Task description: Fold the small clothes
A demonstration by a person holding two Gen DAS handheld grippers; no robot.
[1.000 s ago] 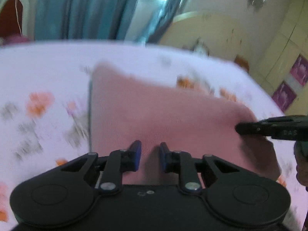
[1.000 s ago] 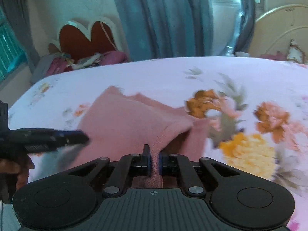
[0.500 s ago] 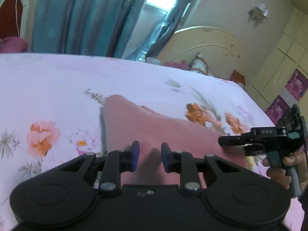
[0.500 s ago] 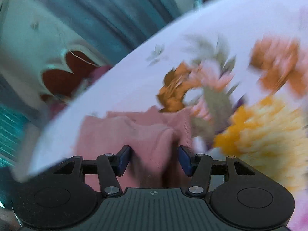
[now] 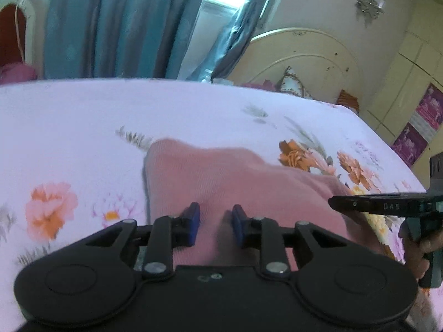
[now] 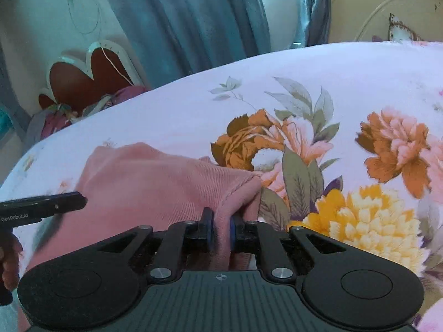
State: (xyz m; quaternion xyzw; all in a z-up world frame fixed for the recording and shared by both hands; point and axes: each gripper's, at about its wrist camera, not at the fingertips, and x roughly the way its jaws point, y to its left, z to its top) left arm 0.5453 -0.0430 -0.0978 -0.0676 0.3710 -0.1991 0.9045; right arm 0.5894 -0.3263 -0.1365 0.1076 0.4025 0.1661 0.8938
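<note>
A pink knit garment (image 5: 229, 177) lies folded on the floral bedsheet (image 5: 69, 127); it also shows in the right wrist view (image 6: 155, 177). My left gripper (image 5: 213, 222) is partly open over the garment's near edge, with cloth between its blue pads, not pinched. My right gripper (image 6: 220, 231) is shut on a raised fold of the garment's hemmed right edge. The right gripper's fingers (image 5: 368, 206) show at the right of the left wrist view. The left gripper's fingers (image 6: 47, 204) show at the left of the right wrist view.
The bedsheet (image 6: 332, 88) spreads wide around the garment. Blue curtains (image 5: 119, 25) and a cream headboard (image 5: 301, 58) stand behind the bed. A heart-shaped chair back (image 6: 85, 77) with piled clothes is at the far left.
My right gripper was shut on the cloth, opened half a second ago, and has shut again on the hem fold. My left gripper stayed partly open and pulled back a little.
</note>
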